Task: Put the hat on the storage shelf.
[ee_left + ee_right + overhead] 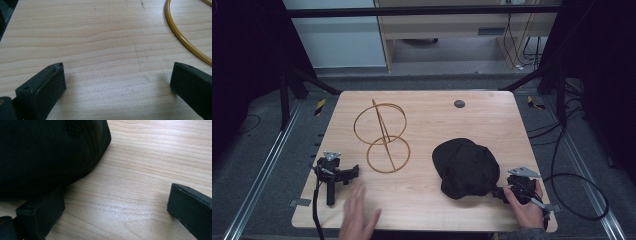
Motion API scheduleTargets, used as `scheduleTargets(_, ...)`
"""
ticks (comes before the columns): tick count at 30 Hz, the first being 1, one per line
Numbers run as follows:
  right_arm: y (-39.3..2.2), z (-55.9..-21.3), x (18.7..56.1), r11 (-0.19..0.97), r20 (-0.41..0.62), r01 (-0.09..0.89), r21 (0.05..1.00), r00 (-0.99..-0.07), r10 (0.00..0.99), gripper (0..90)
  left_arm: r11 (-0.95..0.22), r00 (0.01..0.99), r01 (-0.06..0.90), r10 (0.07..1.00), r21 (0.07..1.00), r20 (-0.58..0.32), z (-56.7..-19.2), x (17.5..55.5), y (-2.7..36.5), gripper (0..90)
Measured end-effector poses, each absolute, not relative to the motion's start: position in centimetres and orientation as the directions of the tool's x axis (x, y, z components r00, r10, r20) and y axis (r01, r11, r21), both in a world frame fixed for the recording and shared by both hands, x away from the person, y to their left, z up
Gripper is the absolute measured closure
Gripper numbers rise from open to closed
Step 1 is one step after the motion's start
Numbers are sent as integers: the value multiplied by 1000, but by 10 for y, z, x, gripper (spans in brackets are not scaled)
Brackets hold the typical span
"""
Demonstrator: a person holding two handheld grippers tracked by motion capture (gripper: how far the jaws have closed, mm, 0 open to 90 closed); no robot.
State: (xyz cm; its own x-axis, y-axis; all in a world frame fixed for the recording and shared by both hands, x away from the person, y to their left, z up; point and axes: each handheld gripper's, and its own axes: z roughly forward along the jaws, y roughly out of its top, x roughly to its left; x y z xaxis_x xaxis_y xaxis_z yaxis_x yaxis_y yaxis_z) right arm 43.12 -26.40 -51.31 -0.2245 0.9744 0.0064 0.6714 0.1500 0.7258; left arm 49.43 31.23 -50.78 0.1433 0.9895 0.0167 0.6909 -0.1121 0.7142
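Note:
A black cap [466,167] lies on the wooden table [427,120], right of centre. My right gripper [507,190] is held in a hand at the cap's near right side. It is open, with one jaw close against the edge of the cap [50,152] and bare wood between the right gripper's [116,192] jaws. A gold wire stand [382,137] made of two rings stands left of centre. My left gripper [337,171] rests on the table near the stand with no hand on it. The left gripper [117,67] is open over bare wood, the gold ring [185,41] ahead to its right.
A bare hand [358,216] lies flat on the table's near edge, just right of the left gripper's cable. A small grey round cap [459,103] sits in the table top near the far edge. Black cables [572,190] trail on the floor at right.

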Motion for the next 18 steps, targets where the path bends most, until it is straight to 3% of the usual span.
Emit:
scheduleTargets(5, -260, -513, 434, 151, 9, 675, 723, -228, 974, 10, -112, 143, 691, 990, 714, 16, -508, 494, 312, 0)
scheduleTargets(8, -262, -508, 432, 153, 15, 685, 712, -233, 972, 93, -112, 143, 691, 990, 714, 17, -508, 494, 312, 0)
scheduleTargets(18, -259, -476, 407, 152, 77, 711, 687, -280, 957, 88, -112, 143, 691, 990, 714, 17, -508, 494, 312, 0)
